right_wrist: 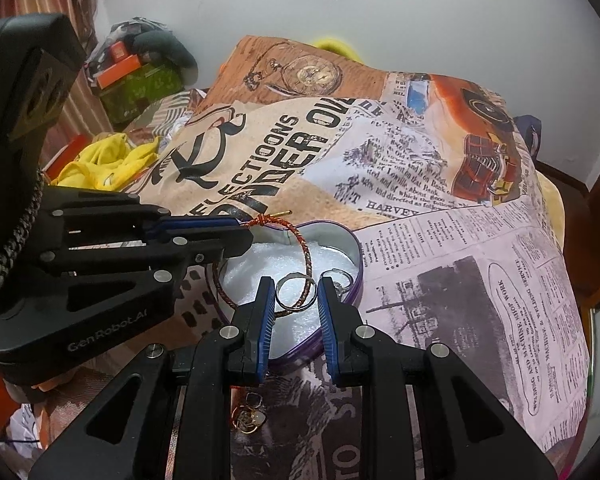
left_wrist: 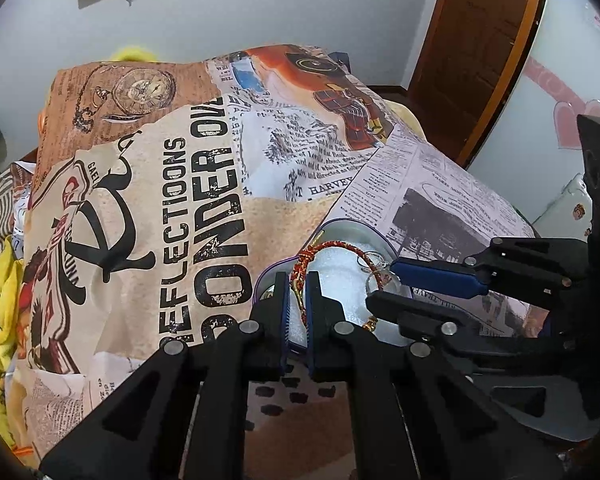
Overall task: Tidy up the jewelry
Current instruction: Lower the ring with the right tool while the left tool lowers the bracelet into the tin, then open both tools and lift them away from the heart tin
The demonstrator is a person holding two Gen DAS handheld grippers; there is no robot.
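A heart-shaped tin [right_wrist: 354, 246] lined with white foam lies on the printed cloth. My left gripper [left_wrist: 298, 312] is shut on a red-and-gold braided bracelet [left_wrist: 340, 245] near its knot, and the loop hangs into the tin [left_wrist: 342, 225]. From the right wrist view the left gripper [right_wrist: 246, 229] reaches in from the left, pinching the bracelet [right_wrist: 306, 258]. My right gripper [right_wrist: 296, 312] is over the tin's near side with a silver ring [right_wrist: 296, 292] caught between its tips. The right gripper [left_wrist: 382, 284] enters from the right in the left wrist view. A second ring [right_wrist: 340, 280] lies in the tin.
A newspaper-print cloth [right_wrist: 460, 280] covers the bed-like surface. Small gold pieces [right_wrist: 248, 416] lie on the cloth below my right gripper. Yellow fabric [right_wrist: 100, 164] and boxes [right_wrist: 120, 68] sit at the back left. A wooden door [left_wrist: 480, 40] stands at the right.
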